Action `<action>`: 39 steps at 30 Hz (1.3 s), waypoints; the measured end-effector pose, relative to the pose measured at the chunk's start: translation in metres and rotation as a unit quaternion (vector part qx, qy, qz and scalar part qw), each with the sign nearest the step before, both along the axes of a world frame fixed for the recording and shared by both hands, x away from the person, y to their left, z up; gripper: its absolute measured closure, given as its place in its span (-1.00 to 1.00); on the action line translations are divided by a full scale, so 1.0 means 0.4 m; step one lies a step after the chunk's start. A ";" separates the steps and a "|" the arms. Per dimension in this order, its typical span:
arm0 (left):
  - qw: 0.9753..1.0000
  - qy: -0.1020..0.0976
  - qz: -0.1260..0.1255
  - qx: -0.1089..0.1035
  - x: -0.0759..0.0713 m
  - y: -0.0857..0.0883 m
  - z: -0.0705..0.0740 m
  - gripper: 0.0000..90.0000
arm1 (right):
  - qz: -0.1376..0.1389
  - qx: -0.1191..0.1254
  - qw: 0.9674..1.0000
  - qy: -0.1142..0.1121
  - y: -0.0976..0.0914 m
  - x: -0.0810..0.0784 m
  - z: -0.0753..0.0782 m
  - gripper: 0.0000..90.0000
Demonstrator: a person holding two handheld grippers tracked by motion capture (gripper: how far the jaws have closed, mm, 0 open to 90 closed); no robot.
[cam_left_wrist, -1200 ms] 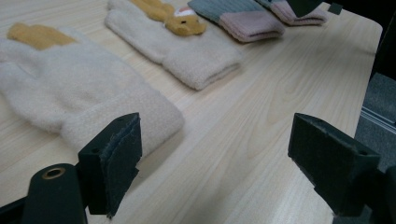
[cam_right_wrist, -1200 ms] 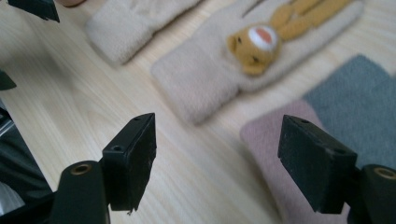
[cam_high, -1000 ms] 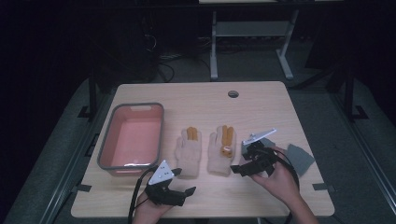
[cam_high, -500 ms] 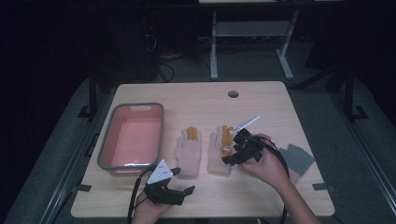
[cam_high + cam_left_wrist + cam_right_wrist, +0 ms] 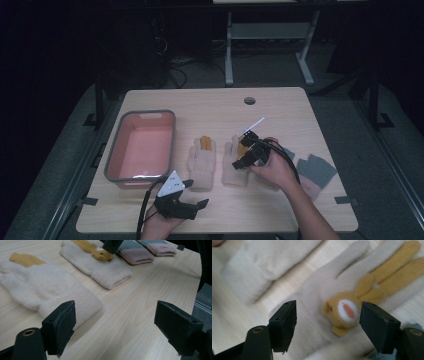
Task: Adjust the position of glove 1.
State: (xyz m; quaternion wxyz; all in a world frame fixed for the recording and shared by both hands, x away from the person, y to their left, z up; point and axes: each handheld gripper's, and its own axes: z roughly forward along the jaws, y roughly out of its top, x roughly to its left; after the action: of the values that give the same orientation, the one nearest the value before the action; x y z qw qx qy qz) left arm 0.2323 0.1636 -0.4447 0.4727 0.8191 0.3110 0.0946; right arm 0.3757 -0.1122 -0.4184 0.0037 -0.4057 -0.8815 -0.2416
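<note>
Cream knit gloves, two of them, lie flat mid-desk [image 5: 280, 205], side by side, not touching. Right glove [image 5: 235, 172] carries a yellow rabbit face w/ long ears; left glove [image 5: 201, 162] has yellow finger parts at its far end.

Right hand-held gripper [image 5: 248, 152] hangs over the right glove, approx. above the rabbit. Right gripper view: jaws spread wide, nothing between them, rabbit face [image 5: 345, 311] lying between the two pads in line of sight. Contact w/ the fabric cannot be told; frame is blurred there.

Left hand-held gripper [image 5: 195, 206] sits near the desk's front edge, just below the left glove's cuff. Left gripper view: jaws wide apart, empty, bare wood between them, cuff [image 5: 80, 302] just beyond the left-hand pad.

Pink tub [image 5: 112, 165], grey rim, stands at desk left, apart from the gloves. Grey glove pair [image 5: 315, 172] w/ pink cuffs lies at desk right, just beside the person's right hand [image 5: 274, 170].
</note>
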 end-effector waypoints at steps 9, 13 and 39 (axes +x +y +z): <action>1.000 0.002 0.000 -0.001 0.001 -0.001 -0.002 -0.61 | -0.002 -0.041 0.999 0.013 0.021 0.019 -0.035 -0.18; 1.000 0.002 0.000 -0.001 0.001 -0.001 -0.001 -0.61 | -0.005 -0.068 0.998 0.006 0.034 0.023 -0.052 -0.04; 1.000 0.000 0.003 -0.001 0.002 0.001 -0.001 -0.61 | -0.030 -0.078 0.996 -0.016 0.037 0.010 -0.056 0.23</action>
State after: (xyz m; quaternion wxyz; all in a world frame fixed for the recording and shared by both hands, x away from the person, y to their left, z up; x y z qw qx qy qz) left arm 0.2333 0.1640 -0.4453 0.4729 0.8178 0.3136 0.0961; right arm 0.3798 -0.0975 -0.4406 -0.0494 -0.4271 -0.8850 -0.1789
